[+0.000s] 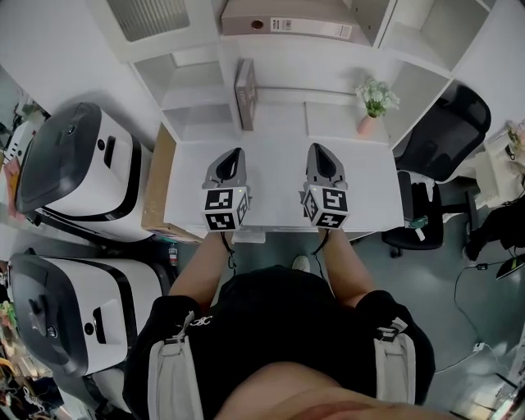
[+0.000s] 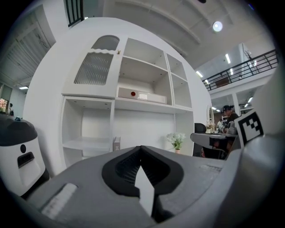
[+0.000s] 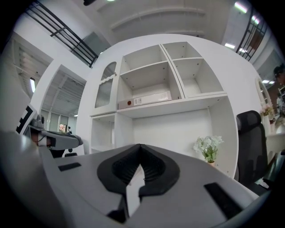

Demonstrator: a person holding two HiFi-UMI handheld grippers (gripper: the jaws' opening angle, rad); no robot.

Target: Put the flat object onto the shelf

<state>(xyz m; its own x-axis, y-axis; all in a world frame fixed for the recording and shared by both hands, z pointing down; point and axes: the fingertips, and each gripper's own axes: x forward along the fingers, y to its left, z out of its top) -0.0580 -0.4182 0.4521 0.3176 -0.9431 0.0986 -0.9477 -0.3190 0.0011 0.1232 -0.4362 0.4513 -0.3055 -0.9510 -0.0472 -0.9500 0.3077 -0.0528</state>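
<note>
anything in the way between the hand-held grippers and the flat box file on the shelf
Nothing visible does. The left hand-held gripper and right hand-held gripper face open air up to the box file; the upright book and potted plant stand lower, aside.

Shelf unit (image 1: 190, 100) and worktop (image 1: 271, 190): smooth, matt white board. The binder (image 1: 287, 25) looks like dull card. The left gripper (image 1: 234, 154) and right gripper (image 1: 318, 150) have matt grey plastic shells, and their fingers (image 2: 124, 167) are lined with black ribbed padding. The machine (image 1: 82, 164) is glossy white plastic.

Person: black short-sleeved top (image 1: 279, 320), pale grey shoulder straps (image 1: 175, 369) with buckles, probably a harness. Grey shells on left gripper (image 1: 235, 154) and right gripper (image 1: 319, 149), black-and-white marker cubes (image 1: 225, 208).
</note>
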